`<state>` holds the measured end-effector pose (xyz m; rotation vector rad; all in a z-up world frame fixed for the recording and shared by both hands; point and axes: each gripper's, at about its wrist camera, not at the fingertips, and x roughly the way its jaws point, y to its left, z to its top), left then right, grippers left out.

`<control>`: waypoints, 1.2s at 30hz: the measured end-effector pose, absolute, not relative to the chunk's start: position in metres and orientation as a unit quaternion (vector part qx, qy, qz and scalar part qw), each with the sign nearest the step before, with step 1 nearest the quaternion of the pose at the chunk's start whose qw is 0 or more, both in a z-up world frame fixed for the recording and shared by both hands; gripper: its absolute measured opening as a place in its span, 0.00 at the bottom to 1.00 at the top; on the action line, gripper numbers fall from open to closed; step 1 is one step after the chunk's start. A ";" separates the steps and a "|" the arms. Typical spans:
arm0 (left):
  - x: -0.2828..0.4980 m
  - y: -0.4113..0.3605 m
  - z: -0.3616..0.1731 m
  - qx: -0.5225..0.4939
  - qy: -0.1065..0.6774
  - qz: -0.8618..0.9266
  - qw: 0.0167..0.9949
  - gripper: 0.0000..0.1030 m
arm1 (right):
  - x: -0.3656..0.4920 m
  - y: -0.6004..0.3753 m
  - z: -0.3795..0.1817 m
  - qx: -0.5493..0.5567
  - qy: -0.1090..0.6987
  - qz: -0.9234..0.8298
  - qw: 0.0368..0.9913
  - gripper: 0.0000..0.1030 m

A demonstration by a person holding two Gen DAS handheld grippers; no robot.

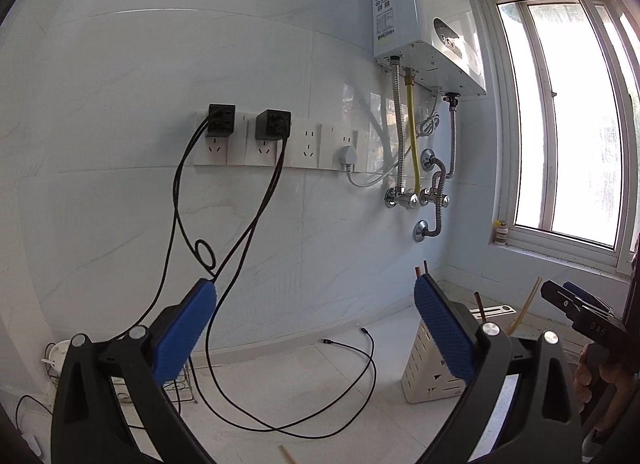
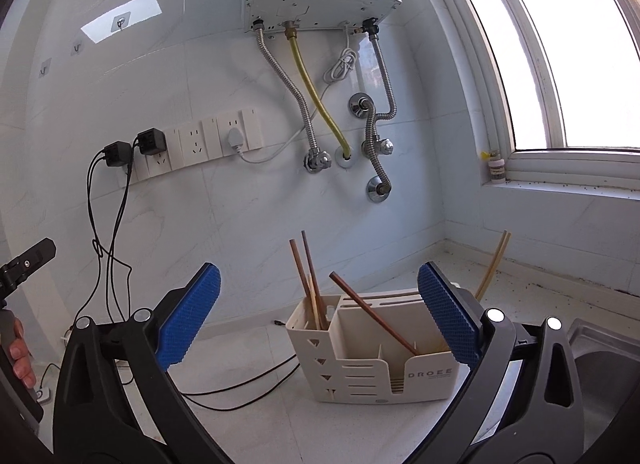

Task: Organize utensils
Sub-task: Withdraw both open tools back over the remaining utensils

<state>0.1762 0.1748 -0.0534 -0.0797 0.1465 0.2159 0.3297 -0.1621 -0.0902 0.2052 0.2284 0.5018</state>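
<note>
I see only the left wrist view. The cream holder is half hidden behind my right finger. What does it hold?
Observer: In the right wrist view, the cream holder has two brown chopsticks standing in its left compartment.
Operator: Anything else inside?
Observer: One more brown chopstick leans diagonally across the middle compartment.
Operator: Is the right gripper holding something?
Observer: No, the right gripper is open, with nothing between its blue pads.
Operator: What is right of the holder?
Observer: A metal sink edge.
</note>
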 end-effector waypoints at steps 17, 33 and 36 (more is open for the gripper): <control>0.110 0.231 -0.111 -0.091 0.209 0.177 0.958 0.95 | 0.307 -0.077 -0.137 0.056 0.232 0.335 0.912 0.92; 0.121 0.223 -0.218 -0.138 0.443 0.143 0.874 0.95 | 0.304 0.015 -0.211 -0.050 0.408 0.403 0.818 0.86; 0.125 0.222 -0.237 -0.152 0.471 0.136 0.858 0.95 | 0.304 0.030 -0.227 -0.087 0.442 0.402 0.797 0.78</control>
